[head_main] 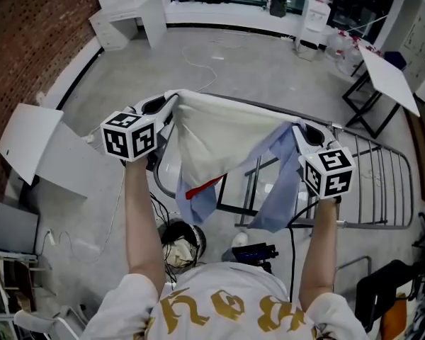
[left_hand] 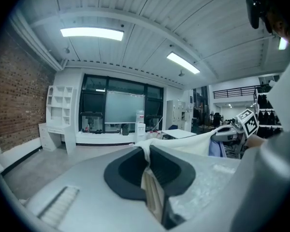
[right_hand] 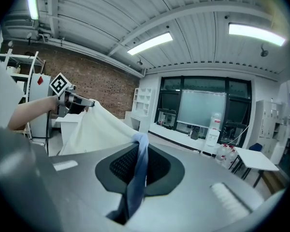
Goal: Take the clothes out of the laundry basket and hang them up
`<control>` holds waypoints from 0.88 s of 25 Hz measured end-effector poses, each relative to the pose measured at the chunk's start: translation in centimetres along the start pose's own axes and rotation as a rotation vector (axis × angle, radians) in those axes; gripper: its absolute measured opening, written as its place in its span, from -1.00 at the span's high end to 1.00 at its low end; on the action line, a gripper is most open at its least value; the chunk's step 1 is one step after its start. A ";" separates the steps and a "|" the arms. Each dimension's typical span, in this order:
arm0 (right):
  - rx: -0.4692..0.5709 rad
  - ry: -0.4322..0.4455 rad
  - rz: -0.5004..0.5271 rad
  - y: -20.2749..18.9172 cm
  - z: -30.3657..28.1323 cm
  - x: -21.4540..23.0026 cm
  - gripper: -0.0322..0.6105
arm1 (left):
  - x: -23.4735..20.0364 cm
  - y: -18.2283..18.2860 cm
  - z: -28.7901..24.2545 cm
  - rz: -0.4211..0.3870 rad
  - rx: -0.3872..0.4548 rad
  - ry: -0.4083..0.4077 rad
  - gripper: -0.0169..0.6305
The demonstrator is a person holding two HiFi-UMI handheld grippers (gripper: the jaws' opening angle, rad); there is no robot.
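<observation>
While my left tongs point(head_main: 161, 106) and right tongs point(head_main: 302, 130) each clamp a top corner of the garment point(head_main: 219, 139), it hangs spread at frame centre above the rack point(head_main: 386, 183). Taking it out looks done, and draping it is left.

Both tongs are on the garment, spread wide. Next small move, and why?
Probably lower both together and lay the garment over the bars of the drying rack to the right. The left tongs and right tongs each pinch a top edge, so the cloth hangs stretched between them, held above the rack and, as far as I can tell, resting on no bar.
</observation>
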State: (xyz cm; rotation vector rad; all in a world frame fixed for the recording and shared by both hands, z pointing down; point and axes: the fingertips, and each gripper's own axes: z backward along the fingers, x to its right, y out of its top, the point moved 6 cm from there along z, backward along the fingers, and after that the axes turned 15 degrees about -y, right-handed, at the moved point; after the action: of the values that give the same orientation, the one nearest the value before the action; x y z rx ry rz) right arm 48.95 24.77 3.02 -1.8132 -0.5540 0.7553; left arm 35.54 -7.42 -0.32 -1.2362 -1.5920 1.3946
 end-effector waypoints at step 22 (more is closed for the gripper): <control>-0.453 0.171 -0.045 -15.9 -15.6 -1.4 0.66 | -9.9 -15.2 -12.2 0.138 -0.449 0.136 0.87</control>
State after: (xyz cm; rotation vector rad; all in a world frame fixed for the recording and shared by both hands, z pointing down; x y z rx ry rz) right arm 58.85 19.22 22.18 -2.2479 -0.6894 0.4590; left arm 46.64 -12.27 17.85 -1.6901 -1.8097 1.0327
